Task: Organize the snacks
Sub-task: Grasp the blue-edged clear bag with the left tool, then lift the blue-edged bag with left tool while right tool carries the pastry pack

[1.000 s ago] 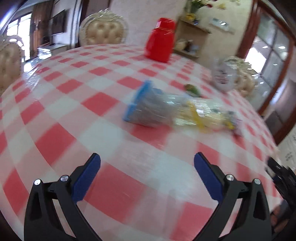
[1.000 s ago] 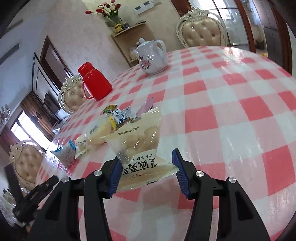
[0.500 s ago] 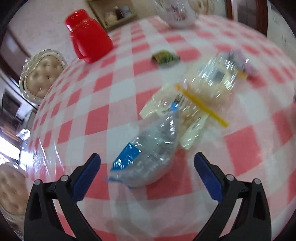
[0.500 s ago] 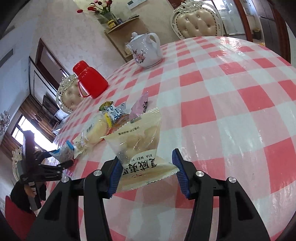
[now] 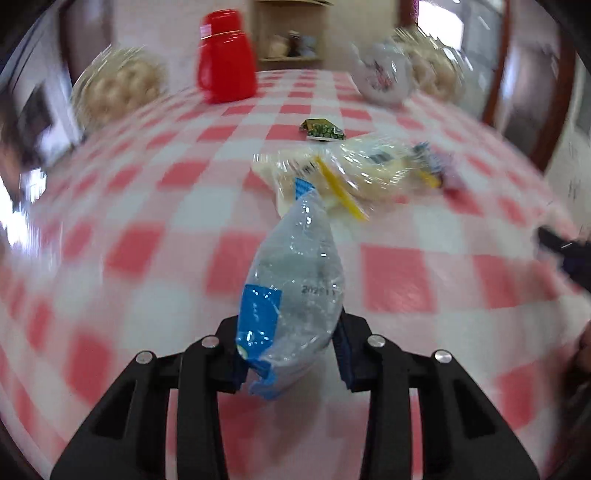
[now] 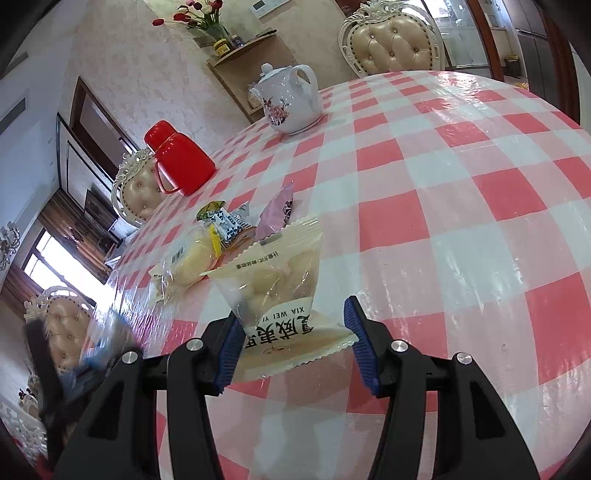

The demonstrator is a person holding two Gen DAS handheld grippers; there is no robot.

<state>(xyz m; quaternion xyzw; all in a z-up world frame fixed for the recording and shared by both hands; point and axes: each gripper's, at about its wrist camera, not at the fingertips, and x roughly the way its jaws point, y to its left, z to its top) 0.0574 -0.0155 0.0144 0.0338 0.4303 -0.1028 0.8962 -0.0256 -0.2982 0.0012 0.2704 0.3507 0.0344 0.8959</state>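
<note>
Snacks lie gathered near the middle of our bench (image 6: 461, 206), which wears a glossy red-and-white checked cloth. Our left gripper (image 5: 291, 350) has the clear packet with blue ends (image 5: 295, 280) between its blue pads; the jaws are closing, and both pads already meet the sides of the packet's near end. The packet stretches away from us toward the pile, its far blue end reaching the long clear bread packet with a yellow stripe (image 5: 354, 173). Past that sits a small green packet (image 5: 322, 130) by itself on the cloth (much of this view is smeared, so we read no print on it).

Our right gripper (image 6: 291, 343) has the cream pastry packet (image 6: 280, 291) between its pads. The jaws stand partly apart: the left pad touches the packet's edge, while the crimped seam only just reaches the right pad, so we cannot tell whether they truly pinch it. The packet's far end points at the pile, where we see the bread packet, a blue-and-white packet (image 6: 229, 221) and a pink packet (image 6: 279, 210) close together.

Farther back a red thermos jug (image 6: 181, 162) stands upright, and a white teapot with a flower print (image 6: 291, 99) stands well apart from it, near the bench's far edge. Padded chairs (image 6: 391, 48) ring the bench, and a wall shelf (image 6: 243, 55) carries a vase of red tulips (image 6: 199, 14).
</note>
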